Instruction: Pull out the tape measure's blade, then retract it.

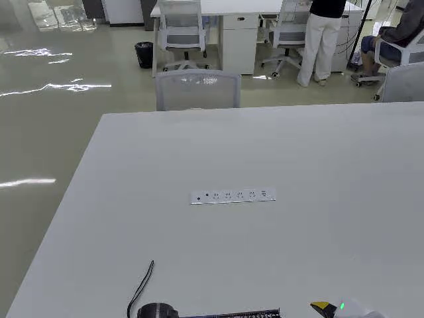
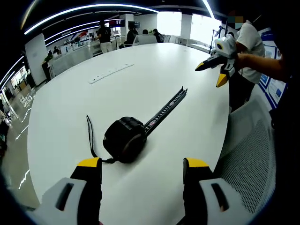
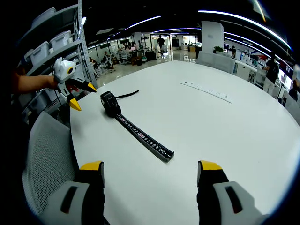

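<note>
Here the white desk (image 1: 265, 146) carries the black tape measure (image 2: 124, 139) near its front edge, its blade (image 2: 166, 108) lying drawn out flat. So the pull looks done and only the retracting is left; the left tongs (image 2: 143, 162) and right tongs (image 3: 151, 165) hover spread, holding nothing.

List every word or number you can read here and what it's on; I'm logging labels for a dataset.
Blade: scale numerals and ticks, too small to read.
Tape case: plain black, no lettering visible.
Socket strip: any markings too small to read.
No text here can be quoted.
</note>
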